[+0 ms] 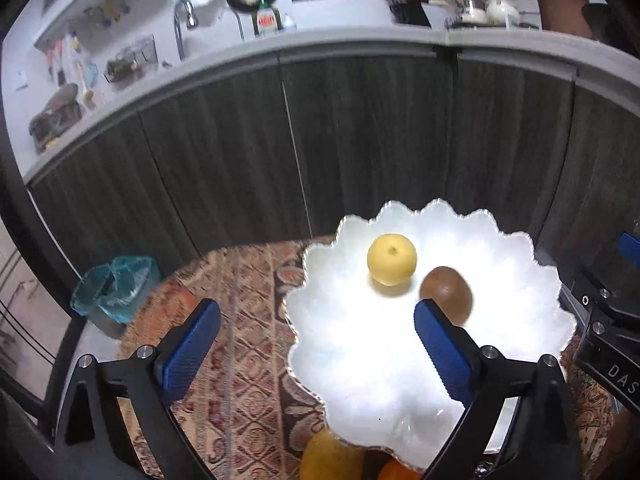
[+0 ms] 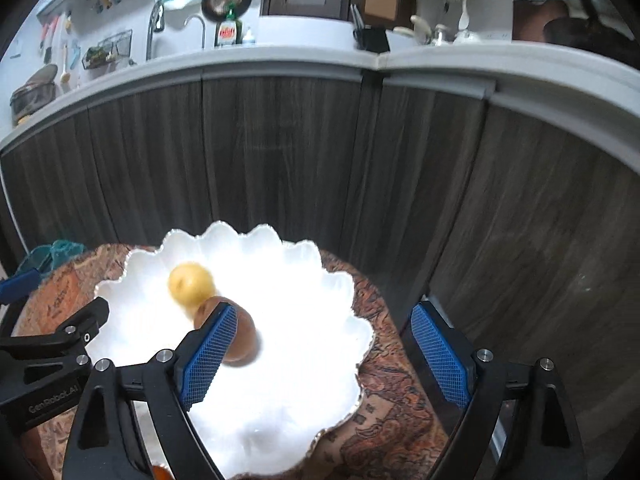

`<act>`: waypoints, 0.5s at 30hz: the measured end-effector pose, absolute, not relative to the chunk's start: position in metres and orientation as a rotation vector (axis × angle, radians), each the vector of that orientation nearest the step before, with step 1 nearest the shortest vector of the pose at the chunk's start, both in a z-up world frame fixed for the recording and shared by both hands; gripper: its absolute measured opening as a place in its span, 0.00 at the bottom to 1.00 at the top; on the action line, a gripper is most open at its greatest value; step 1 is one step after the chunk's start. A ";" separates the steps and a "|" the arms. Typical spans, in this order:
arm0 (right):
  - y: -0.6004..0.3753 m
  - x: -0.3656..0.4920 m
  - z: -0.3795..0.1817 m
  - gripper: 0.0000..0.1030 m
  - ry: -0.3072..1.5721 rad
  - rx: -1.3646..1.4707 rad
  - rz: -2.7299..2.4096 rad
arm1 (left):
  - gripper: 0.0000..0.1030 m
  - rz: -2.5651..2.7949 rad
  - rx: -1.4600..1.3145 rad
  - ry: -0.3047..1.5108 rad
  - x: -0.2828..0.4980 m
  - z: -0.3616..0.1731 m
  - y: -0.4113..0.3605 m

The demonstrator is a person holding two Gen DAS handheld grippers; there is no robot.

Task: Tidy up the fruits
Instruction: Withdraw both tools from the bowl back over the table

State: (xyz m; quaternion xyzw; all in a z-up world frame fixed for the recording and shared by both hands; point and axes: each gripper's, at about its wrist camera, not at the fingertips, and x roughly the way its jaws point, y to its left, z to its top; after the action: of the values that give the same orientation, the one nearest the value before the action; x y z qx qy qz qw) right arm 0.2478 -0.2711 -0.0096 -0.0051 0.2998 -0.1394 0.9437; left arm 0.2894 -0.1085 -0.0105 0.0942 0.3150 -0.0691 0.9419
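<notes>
A white scalloped bowl [image 1: 520,308] stands on a round table with a patterned cloth [image 1: 240,320]. In it lie a yellow round fruit [image 1: 392,259] and a brown kiwi [image 1: 446,290], close together. My left gripper [image 1: 316,344] is open and empty above the bowl's left rim. My right gripper [image 2: 324,352] is open and empty above the bowl's right side; the bowl [image 2: 320,292], yellow fruit [image 2: 191,283] and kiwi [image 2: 244,336] show there too. A yellow fruit [image 1: 330,458] and an orange one [image 1: 396,472] lie on the table by the bowl's near rim.
A dark wood counter front [image 1: 360,140] with a grey top runs behind the table. A teal-lined bin [image 1: 116,288] stands on the floor to the left. A sink, tap and dish soap [image 1: 266,20] are on the counter.
</notes>
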 end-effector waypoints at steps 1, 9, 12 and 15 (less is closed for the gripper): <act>-0.270 0.243 -0.005 0.87 0.599 -0.012 -0.285 | 0.98 -0.139 0.194 0.629 0.284 -0.004 -0.107; -0.261 0.199 0.035 0.91 0.506 -0.025 -0.296 | 0.98 -0.143 0.186 0.563 0.238 0.032 -0.096; -0.256 0.179 0.046 0.91 0.474 -0.039 -0.299 | 0.98 -0.141 0.179 0.546 0.220 0.041 -0.092; -0.251 0.160 0.053 0.92 0.456 -0.044 -0.295 | 0.98 -0.144 0.167 0.529 0.201 0.048 -0.088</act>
State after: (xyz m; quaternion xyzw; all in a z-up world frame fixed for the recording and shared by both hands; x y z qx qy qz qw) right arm 0.1598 -0.2510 0.0528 -0.0216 0.2250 -0.1457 0.9632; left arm 0.2008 -0.0878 0.0476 0.0826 0.2610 -0.0708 0.9592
